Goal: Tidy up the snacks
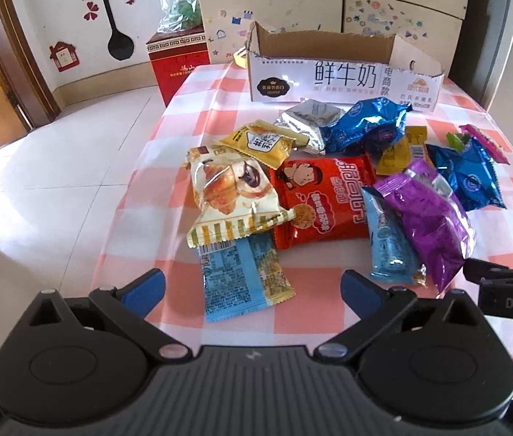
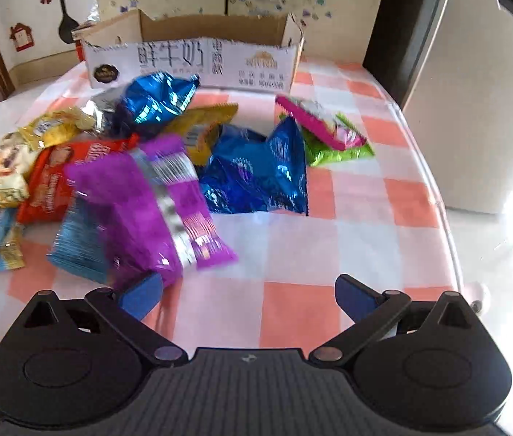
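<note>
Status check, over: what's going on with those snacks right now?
Both hand-held grippers open, empty: left, right. Snack pile on table. Cardboard box behind, path unblocked.

Bright daylight throughout, glaring white off the floor tiles point(image 1: 56, 167) at left. Sharp through the left wrist; motion-smeared purple packet point(image 2: 136, 196) through the right. Fisheye-bowed edges.

My left gripper point(image 1: 252, 292) and right gripper point(image 2: 249, 296) match — black ribbed housings, silver pivot screws, blue fingertip pads point(image 1: 145, 290).
</note>
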Motion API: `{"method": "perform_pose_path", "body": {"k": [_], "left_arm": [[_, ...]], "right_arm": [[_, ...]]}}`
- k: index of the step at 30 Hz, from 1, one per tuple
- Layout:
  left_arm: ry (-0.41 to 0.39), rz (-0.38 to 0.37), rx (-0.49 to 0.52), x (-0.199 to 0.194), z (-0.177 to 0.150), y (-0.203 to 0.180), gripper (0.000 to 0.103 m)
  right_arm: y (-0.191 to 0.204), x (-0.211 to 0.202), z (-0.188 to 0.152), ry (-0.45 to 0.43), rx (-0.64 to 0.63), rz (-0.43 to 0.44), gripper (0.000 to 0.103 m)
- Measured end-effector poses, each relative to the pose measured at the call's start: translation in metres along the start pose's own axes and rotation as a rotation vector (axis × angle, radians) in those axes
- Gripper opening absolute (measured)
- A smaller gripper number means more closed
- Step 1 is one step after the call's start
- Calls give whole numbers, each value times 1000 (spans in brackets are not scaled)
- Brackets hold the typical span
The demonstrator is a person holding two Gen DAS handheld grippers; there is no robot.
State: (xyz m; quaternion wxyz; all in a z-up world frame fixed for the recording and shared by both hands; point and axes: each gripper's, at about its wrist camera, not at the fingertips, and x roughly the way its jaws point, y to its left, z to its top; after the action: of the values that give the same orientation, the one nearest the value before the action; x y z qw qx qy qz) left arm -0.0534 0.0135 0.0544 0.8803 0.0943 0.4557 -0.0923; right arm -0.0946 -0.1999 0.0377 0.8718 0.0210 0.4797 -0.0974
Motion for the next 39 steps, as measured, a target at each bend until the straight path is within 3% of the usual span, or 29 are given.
{"method": "perform_pose_path", "body": {"k": [5,13,18,24,39], "left_arm": [[-40,-9,53,-16,7,-1,102],[-92,-57,155,-43,38,2,102],[-93,-32,202,-35,44,-1,102],[-49,-20,141,-17,37,2,102],[-69,-5,147,-15,36,-8,102]], "right_arm": [[7,-22,8,1,-37,-7,103],[20,-62,36,-104,-186,-32,103],[11,-56,41,-63,-114,28,103],[22,-35,34,-26,-99,-4,103],[26,-27,36,13,-51,5,103]]}}
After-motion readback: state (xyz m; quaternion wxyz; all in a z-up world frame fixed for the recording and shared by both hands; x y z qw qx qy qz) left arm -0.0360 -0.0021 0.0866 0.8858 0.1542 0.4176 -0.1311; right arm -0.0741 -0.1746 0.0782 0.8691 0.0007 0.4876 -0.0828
